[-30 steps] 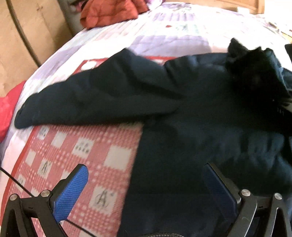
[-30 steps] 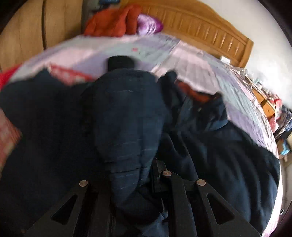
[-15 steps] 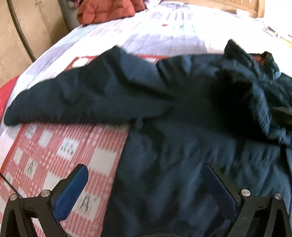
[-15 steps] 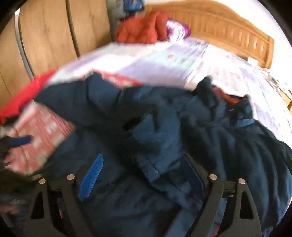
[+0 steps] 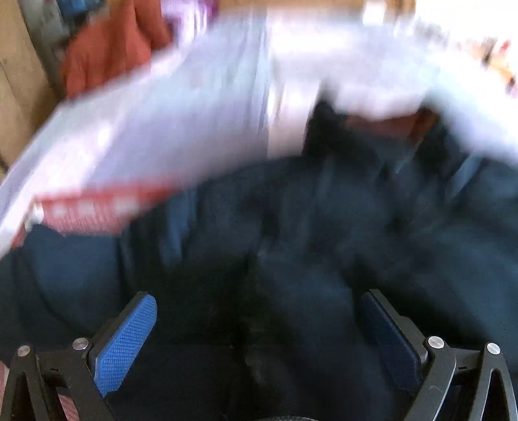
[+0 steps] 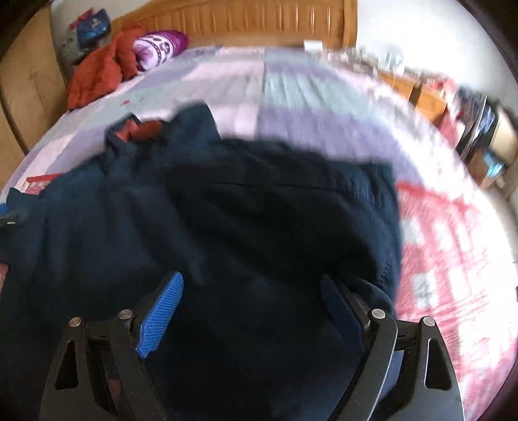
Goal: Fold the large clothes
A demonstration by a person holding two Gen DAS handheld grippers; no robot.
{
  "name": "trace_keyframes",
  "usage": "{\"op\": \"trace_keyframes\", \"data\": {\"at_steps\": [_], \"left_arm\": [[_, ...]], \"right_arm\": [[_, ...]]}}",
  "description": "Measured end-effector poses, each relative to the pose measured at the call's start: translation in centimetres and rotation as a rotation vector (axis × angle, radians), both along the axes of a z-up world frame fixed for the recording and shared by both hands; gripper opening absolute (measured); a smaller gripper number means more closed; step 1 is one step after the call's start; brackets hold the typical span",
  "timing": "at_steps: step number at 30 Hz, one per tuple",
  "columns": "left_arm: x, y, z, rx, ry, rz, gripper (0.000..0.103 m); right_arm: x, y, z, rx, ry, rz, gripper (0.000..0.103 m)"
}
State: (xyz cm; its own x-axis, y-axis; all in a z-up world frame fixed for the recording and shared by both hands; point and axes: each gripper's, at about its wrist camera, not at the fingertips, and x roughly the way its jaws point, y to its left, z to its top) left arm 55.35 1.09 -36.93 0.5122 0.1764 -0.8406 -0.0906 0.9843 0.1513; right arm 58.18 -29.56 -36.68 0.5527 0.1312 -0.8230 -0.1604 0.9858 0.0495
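A large dark navy jacket [image 6: 226, 220] lies spread on the bed, its orange-lined collar [image 6: 139, 129] toward the headboard. In the right wrist view my right gripper [image 6: 251, 285] hovers over the jacket's right half, jaws wide open, nothing between the blue pads. The left wrist view is heavily blurred: the same jacket [image 5: 323, 233] fills its lower half, and my left gripper [image 5: 255, 311] stands open above the dark cloth, holding nothing. A bit of the left gripper [image 6: 8, 215] shows at the far left edge of the right wrist view.
The bed carries a lilac patchwork quilt [image 6: 291, 94] and a red checked blanket [image 6: 446, 252] beside the jacket. An orange-red garment [image 6: 100, 71] and a purple pillow [image 6: 158, 45] lie near the wooden headboard [image 6: 259, 19]. Wooden furniture [image 6: 430, 97] stands to the right.
My right gripper let go of the sleeve it gripped and opened wide, then swung right across the jacket. My left gripper, open throughout, moved right from the checked blanket onto the jacket.
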Motion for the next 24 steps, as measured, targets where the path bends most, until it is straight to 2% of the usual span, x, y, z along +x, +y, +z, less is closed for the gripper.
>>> {"op": "trace_keyframes", "data": {"at_steps": [1,2,3,5,7,9,11,12,13,14,15,16,17,21,23,24], "left_arm": [[0.4,1.5,-2.4,-0.112,0.055,0.025,0.103],[0.1,2.5,-2.9,-0.174,0.039,0.044,0.103],[-0.3,3.0,-2.9,-0.185,0.016,0.047,0.103],[-1.3,2.1,-2.6,-0.106,-0.024,0.024,0.103],[-1.8,1.9,-2.5,-0.084,-0.041,0.03,0.103],[-1.8,2.4,-2.6,-0.114,-0.036,0.048,0.103],[-1.9,2.4,-2.6,-0.104,-0.041,0.044,0.103],[-1.9,2.2,-2.5,-0.093,-0.046,0.04,0.103],[-2.0,2.2,-2.4,-0.082,-0.049,0.035,0.103],[-2.0,2.3,-2.4,-0.083,-0.051,0.034,0.103],[-1.9,2.1,-2.6,-0.084,-0.051,0.033,0.103],[-2.0,2.2,-2.6,-0.085,-0.054,0.031,0.103],[-2.0,2.0,-2.6,-0.084,-0.054,0.03,0.103],[-2.0,1.5,-2.6,-0.047,-0.063,0.012,0.103],[-2.2,1.4,-2.6,-0.038,-0.068,0.017,0.103],[-2.4,1.3,-2.6,-0.038,-0.072,0.022,0.103]], "right_arm": [[-0.2,-0.7,-0.6,-0.004,-0.013,0.006,0.088],[-0.3,-1.5,-0.9,0.031,-0.028,0.011,0.086],[-0.4,-2.1,-1.1,0.057,-0.029,0.014,0.084],[-0.5,-2.5,-1.3,0.065,-0.026,0.026,0.079],[-1.0,-1.8,-0.1,0.002,-0.029,0.047,0.079],[-2.8,-2.0,2.8,0.007,-0.13,0.035,0.08],[-2.6,-3.4,4.0,0.006,-0.211,-0.034,0.083],[-1.8,-4.4,3.7,0.006,-0.192,-0.085,0.083],[-0.3,-5.3,2.4,0.014,-0.11,-0.12,0.083],[1.4,-6.5,-0.1,-0.003,0.025,-0.167,0.084],[2.2,-7.6,-1.8,0.033,0.089,-0.176,0.086],[2.4,-9.0,-3.0,0.114,0.112,-0.188,0.093],[2.5,-9.6,-3.1,0.121,0.105,-0.204,0.097],[1.4,-8.9,-1.8,0.029,0.022,-0.193,0.098],[0.5,-8.6,0.2,-0.035,-0.062,-0.195,0.096],[-0.5,-7.9,1.9,-0.05,-0.133,-0.18,0.096]]}}
